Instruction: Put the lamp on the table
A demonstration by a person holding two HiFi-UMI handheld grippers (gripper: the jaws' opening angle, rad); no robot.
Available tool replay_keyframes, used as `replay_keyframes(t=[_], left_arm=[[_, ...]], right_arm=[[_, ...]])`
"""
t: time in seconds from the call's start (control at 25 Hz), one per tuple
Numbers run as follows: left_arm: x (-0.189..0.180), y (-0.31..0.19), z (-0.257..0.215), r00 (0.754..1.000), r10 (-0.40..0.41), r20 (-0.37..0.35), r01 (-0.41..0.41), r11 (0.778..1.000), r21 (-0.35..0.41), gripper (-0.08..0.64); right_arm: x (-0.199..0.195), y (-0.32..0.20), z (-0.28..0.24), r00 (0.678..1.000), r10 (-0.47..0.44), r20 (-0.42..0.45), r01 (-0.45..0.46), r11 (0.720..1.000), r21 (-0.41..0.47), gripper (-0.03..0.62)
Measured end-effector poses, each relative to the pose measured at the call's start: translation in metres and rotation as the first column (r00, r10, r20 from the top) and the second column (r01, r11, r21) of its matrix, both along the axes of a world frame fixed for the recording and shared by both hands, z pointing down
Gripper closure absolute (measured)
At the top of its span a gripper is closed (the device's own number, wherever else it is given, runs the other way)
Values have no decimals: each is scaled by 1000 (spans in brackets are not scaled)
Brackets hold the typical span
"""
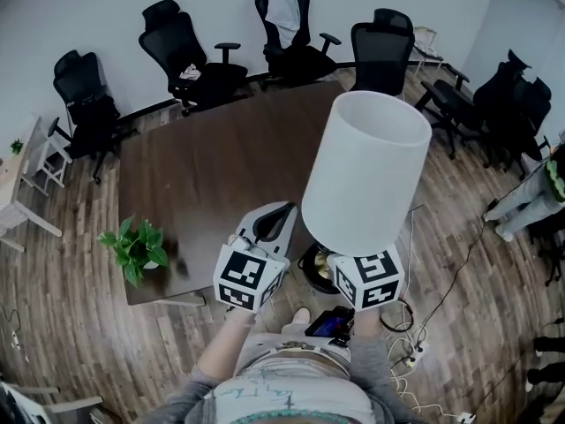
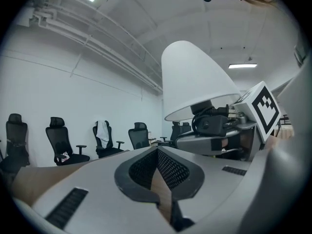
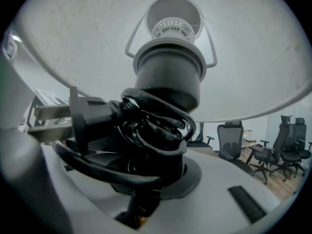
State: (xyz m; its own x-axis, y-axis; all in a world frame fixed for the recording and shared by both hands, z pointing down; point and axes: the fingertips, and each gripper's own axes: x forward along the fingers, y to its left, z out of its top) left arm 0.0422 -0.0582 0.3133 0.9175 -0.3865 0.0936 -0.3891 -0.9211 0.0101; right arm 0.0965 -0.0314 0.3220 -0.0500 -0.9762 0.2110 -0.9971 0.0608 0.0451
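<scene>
A lamp with a white drum shade (image 1: pixel 366 170) hangs tilted in the air beside the near right corner of the dark brown table (image 1: pixel 221 166). My right gripper (image 1: pixel 357 272) is shut on the lamp's black stem (image 3: pixel 168 72) just under the shade, with the black cord and its plug (image 3: pixel 83 116) coiled round the stem. The lamp's round dark base (image 1: pixel 316 268) shows below the shade. My left gripper (image 1: pixel 275 215) is held to the left of the lamp over the table's edge, shut and with nothing in it (image 2: pixel 158 179). From the left gripper view, the shade (image 2: pixel 195 79) and right gripper (image 2: pixel 214 140) show at the right.
A green potted plant (image 1: pixel 137 247) stands on the table's near left corner. Several black office chairs (image 1: pixel 190 56) ring the far and right sides. Cables and a power strip (image 1: pixel 415 352) lie on the wooden floor at my right. A white side table (image 1: pixel 18 188) stands at the far left.
</scene>
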Motion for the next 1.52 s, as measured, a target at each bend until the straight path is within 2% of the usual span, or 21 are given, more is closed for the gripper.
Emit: replay_keyframes(t=[0.36, 0.8, 1.2, 1.52], left_arm=[[1, -5, 11, 995, -87, 39, 87, 996, 6, 549], [12, -39, 21, 996, -81, 32, 83, 996, -42, 549], [39, -96, 12, 999, -37, -4, 36, 998, -58, 549], [37, -151, 22, 998, -56, -8, 55, 995, -81, 549]], right_arm=[[16, -6, 14, 998, -46, 31, 46, 999, -3, 532], [36, -33, 18, 1000, -16, 23, 17, 1000, -11, 532], [55, -91, 16, 1000, -3, 10, 3, 999, -38, 532], [57, -145, 26, 1000, -17, 2, 17, 998, -68, 532]])
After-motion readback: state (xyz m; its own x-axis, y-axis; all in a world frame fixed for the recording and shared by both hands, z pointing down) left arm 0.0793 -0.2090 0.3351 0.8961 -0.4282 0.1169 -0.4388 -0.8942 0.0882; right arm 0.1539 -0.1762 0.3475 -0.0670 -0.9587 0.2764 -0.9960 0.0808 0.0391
